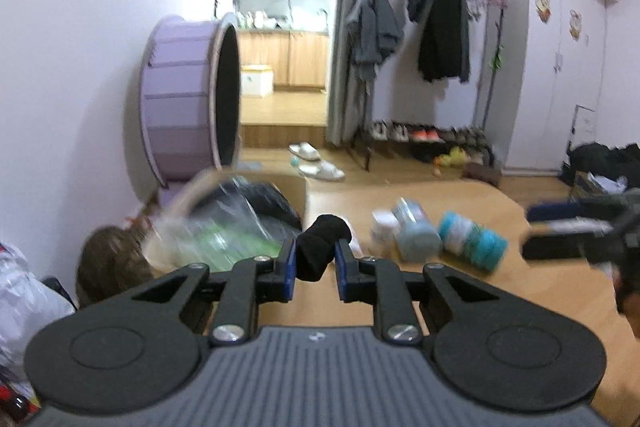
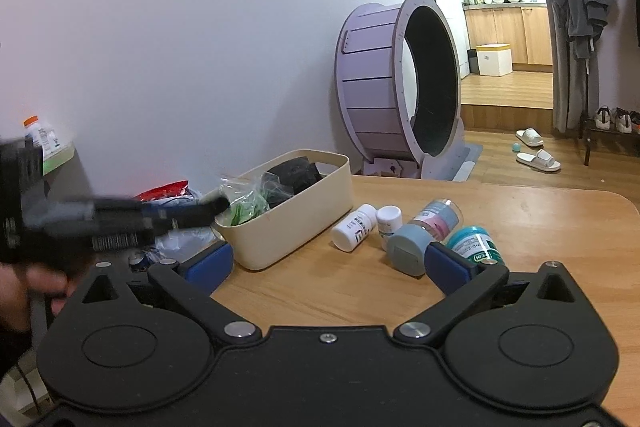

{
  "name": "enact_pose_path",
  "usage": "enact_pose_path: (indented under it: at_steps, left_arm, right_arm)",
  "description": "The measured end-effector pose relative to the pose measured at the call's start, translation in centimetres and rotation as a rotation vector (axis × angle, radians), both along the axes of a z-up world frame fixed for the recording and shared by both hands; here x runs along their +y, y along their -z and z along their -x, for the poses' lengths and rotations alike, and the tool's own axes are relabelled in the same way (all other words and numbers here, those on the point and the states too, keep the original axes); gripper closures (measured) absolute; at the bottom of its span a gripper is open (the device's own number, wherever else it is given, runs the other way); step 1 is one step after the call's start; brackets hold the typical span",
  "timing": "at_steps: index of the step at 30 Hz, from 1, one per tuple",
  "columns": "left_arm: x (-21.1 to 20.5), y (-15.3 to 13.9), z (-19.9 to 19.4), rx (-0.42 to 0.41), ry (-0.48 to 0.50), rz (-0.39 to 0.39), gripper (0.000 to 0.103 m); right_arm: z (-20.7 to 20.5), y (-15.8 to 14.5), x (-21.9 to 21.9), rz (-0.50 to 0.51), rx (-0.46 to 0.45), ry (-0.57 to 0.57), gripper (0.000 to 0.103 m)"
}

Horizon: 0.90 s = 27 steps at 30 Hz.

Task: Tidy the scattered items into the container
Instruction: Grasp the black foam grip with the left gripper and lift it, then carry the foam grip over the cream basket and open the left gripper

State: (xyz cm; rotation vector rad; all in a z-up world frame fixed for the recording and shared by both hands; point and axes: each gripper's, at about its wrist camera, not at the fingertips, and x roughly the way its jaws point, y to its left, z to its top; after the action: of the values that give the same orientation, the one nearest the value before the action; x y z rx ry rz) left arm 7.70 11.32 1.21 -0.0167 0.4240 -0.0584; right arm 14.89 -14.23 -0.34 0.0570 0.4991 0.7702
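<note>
Nearest us, our left hand-held gripper is pinching a rolled black sock between its blue pads, lifted clear of the bench. Our right hand-held gripper sits spread wide, holding nothing. Just beyond, four bottles lie scattered: a white pill bottle, a small white jar, a grey-capped bottle and a teal one. Further left, the cream container is already crowded with bags. Risk: the soft sock could slip from the pinch, or snag the container's rim and tumble out.
</note>
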Motion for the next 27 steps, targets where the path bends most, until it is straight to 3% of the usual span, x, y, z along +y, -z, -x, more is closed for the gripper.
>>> enact_pose_path:
  at_steps: [9, 14, 16, 19, 22, 27]
  left_arm:
    - [4.5, 0.7, -4.9, 0.077, -0.168, -0.043, 0.083]
    - [6.0, 2.3, -7.2, 0.190, -0.208, -0.023, 0.070]
    - [6.1, 2.3, -6.7, 0.182, -0.217, -0.023, 0.066]
    - [5.8, 2.0, -5.8, 0.170, -0.245, -0.046, 0.051]
    - [5.5, 1.6, -4.7, 0.156, -0.245, -0.060, 0.050]
    - [4.5, 0.3, -2.7, 0.114, -0.181, 0.017, 0.050]
  right_arm:
    - [-0.3, 0.0, -0.5, -0.003, 0.005, 0.013, 0.000]
    - [-0.4, 0.1, -0.6, 0.001, 0.013, 0.013, 0.000]
    - [-0.4, 0.2, -0.6, 0.003, 0.013, 0.012, 0.000]
    - [-0.5, 0.3, -0.8, 0.003, 0.020, 0.017, 0.000]
    - [-0.6, 0.4, -0.9, 0.001, 0.027, 0.022, 0.000]
    - [-0.6, 0.4, -1.0, 0.005, 0.019, 0.024, 0.000]
